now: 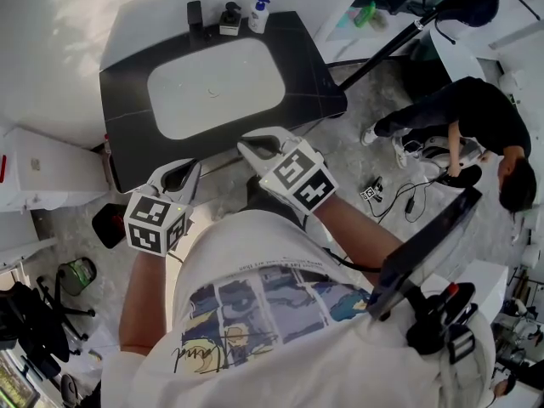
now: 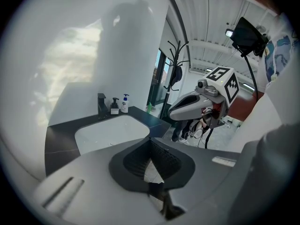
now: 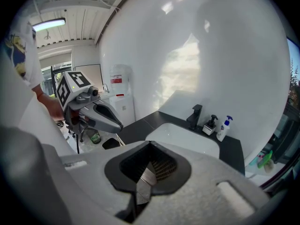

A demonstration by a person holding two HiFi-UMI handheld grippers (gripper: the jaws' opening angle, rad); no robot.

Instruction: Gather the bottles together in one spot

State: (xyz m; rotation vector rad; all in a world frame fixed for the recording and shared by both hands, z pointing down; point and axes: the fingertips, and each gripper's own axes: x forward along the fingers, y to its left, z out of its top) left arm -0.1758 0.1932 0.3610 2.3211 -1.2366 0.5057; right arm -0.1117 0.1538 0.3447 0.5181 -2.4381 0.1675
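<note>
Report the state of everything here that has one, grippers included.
Left gripper: shut, nothing held.
Right gripper: shut, nothing held.
White pump bottle: upright on the counter, pump top on.
Dark pump bottle: upright, beside the white one.
Faucet: no water running.
Sink: empty.

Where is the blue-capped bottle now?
Head view: the blue-capped bottle stands on the counter at its far edge, just right of the square dispenser.

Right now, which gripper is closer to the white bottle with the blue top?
Right. The right gripper is at the counter's front edge, across the sink from the white bottle; the left gripper is further back and left.
</note>
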